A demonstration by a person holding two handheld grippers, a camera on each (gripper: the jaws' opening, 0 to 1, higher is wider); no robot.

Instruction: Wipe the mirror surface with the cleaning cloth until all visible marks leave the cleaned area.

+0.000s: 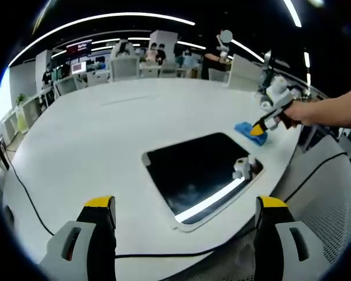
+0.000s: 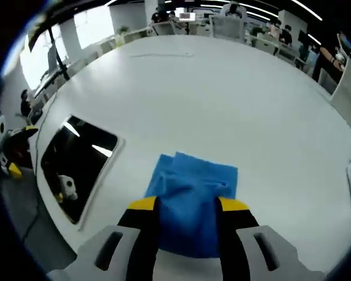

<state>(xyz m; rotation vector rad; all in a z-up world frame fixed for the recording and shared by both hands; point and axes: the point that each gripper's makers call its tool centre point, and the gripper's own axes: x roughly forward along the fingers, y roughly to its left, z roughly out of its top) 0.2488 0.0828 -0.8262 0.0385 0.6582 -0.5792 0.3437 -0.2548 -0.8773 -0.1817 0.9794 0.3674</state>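
In the left gripper view, the left claw [image 1: 184, 211] hangs above the near edge of a white table [image 1: 105, 134], its two yellow-tipped jaws spread wide apart with nothing between them. Just ahead of it lies the mirror [image 1: 199, 172], a dark rounded rectangle flat on the table, reflecting a bright ceiling light strip and part of a gripper. A black cable [image 1: 29, 199] trails across the table edge on the left.

Beyond the mirror's far corner, the right claw [image 1: 258, 130] comes in from the right, held by a person's hand [image 1: 301, 111], and meets the blue cleaning cloth [image 1: 245, 129], which lies on the table beside the mirror, not on it.

In the right gripper view, the right claw [image 2: 187, 205] has its jaws set on either side of the cleaning cloth [image 2: 193, 199]. The near part of the cloth is bunched between the jaws, which appear to pinch it, while the rest lies spread on the table [image 2: 222, 99]. The mirror [image 2: 76, 164] lies to the left of the cloth, near but apart. The left claw [image 2: 11, 155] shows at the far left edge, past the mirror.
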